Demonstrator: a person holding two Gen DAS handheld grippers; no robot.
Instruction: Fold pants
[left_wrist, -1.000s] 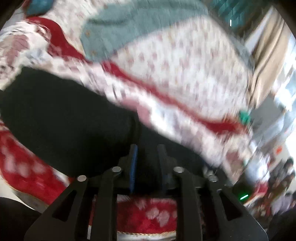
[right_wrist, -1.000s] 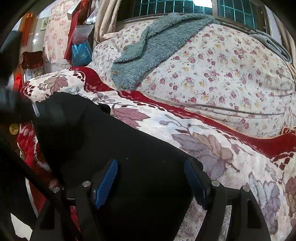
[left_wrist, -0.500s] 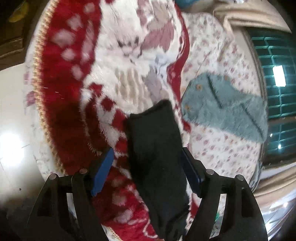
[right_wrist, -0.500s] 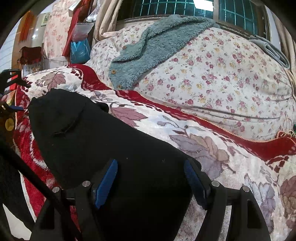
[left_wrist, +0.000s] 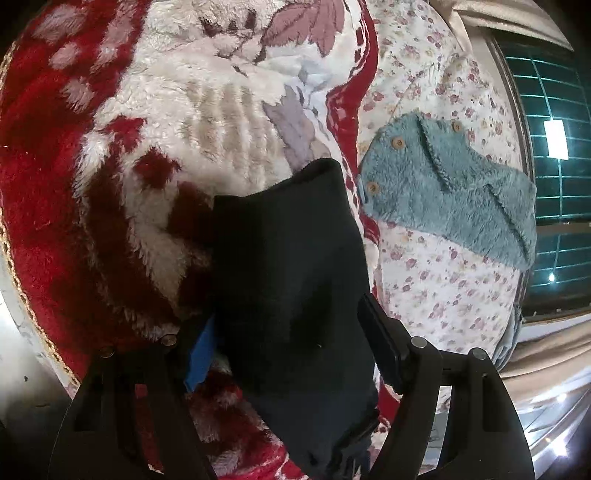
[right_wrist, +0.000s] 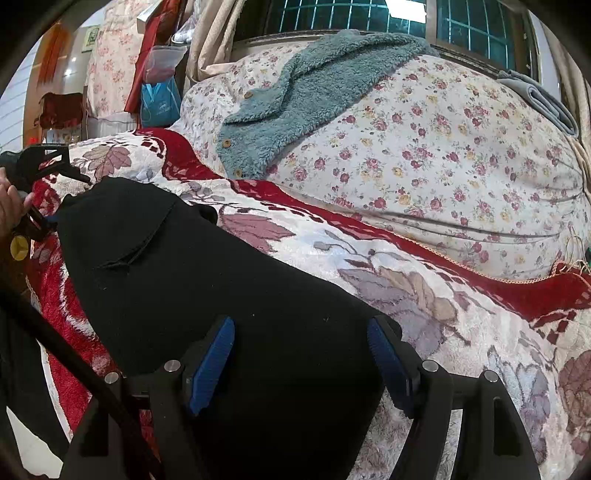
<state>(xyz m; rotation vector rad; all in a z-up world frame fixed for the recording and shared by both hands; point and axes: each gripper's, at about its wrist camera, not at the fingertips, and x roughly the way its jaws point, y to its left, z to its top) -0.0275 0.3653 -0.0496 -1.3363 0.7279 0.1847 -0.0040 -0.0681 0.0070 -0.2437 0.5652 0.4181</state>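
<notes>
Black pants (right_wrist: 221, 288) lie folded in a long strip on a red and white plush blanket (right_wrist: 406, 280). My right gripper (right_wrist: 299, 365) hangs open low over their near end, the dark cloth spreading under and between its blue pads (right_wrist: 210, 365). In the left wrist view the pants (left_wrist: 288, 277) run away from me, and my left gripper (left_wrist: 291, 347) stands wide at their other end. The cloth lies between its jaws and hides part of the left pad; nothing is pinched. The right wrist view shows the left gripper (right_wrist: 44, 162) at the far left, with a hand (right_wrist: 7, 206) on it.
A teal fleece garment (right_wrist: 306, 99) with wooden buttons lies on a floral quilt (right_wrist: 443, 147) heaped behind the blanket. Beyond it are a barred window and curtains. A blue bag (right_wrist: 159, 103) stands at the back left. The blanket's edge and pale floor (left_wrist: 14, 332) run along the left.
My left gripper went from nearly closed on the black cloth to wide open, rolled over and swung to the pants' far end, then moved closer. The right gripper kept still.
</notes>
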